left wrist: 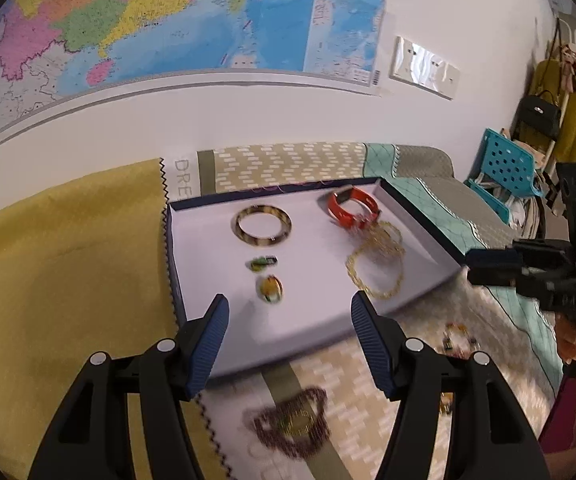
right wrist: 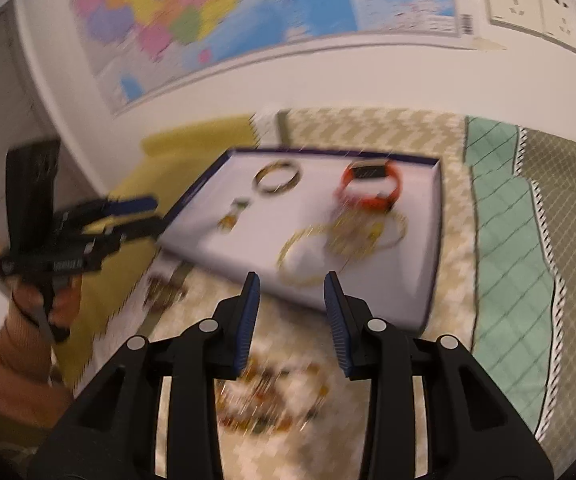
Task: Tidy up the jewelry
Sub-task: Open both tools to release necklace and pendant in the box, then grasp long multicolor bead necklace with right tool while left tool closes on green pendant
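A shallow white tray with a dark blue rim (left wrist: 315,320) (right wrist: 433,232) lies on patterned cloth. In it are a tortoiseshell bangle (left wrist: 263,225) (right wrist: 278,177), an orange watch (left wrist: 351,207) (right wrist: 371,188), a gold chain (left wrist: 377,266) (right wrist: 339,246), a small green piece (left wrist: 263,263) and an oval yellow piece (left wrist: 270,289). A dark beaded necklace (left wrist: 291,424) lies on the cloth below my left gripper (left wrist: 289,312), which is open and empty over the tray's near edge. My right gripper (right wrist: 291,292) is open and empty above a blurred amber bead strand (right wrist: 272,396). Each gripper shows in the other's view (left wrist: 487,266) (right wrist: 136,210).
A yellow cloth (left wrist: 68,272) lies left of the tray, a teal quilted cloth (right wrist: 507,240) to its right. A map (left wrist: 168,20) and wall sockets (left wrist: 425,66) are on the wall behind. A blue chair (left wrist: 503,168) and hanging clothes stand at far right.
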`<state>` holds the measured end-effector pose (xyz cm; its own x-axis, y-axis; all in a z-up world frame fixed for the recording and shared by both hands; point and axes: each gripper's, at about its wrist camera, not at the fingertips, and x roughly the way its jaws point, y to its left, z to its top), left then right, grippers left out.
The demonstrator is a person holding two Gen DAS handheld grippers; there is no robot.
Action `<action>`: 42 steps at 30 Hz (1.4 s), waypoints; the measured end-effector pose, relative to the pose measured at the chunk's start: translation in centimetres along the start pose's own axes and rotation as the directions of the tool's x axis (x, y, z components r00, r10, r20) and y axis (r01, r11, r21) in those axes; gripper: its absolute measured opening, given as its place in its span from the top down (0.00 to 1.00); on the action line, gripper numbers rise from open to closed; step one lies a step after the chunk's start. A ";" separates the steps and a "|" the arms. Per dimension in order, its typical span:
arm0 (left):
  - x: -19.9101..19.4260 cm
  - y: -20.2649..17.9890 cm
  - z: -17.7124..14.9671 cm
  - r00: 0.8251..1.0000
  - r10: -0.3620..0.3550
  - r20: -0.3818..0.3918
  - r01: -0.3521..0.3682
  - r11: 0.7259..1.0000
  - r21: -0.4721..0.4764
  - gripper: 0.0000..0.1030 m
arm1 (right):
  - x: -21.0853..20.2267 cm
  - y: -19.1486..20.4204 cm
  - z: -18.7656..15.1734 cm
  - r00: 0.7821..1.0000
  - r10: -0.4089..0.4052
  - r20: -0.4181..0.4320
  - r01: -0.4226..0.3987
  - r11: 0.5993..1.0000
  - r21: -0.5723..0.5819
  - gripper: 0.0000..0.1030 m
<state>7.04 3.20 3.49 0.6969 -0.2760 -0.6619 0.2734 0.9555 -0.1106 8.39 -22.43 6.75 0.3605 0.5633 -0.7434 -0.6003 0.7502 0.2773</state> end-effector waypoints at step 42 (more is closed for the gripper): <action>-1.4 -2.8 -5.2 0.994 -0.100 -0.048 0.100 0.995 -0.018 0.40 | -6.9 2.2 -0.8 0.977 0.121 0.176 -0.136 0.988 0.076 0.94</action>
<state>1.83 1.41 0.82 0.6332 -0.3653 -0.6824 0.3295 0.9250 -0.1894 4.01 -24.94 12.03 0.4052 0.7018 -0.5859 -0.5877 0.6909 0.4210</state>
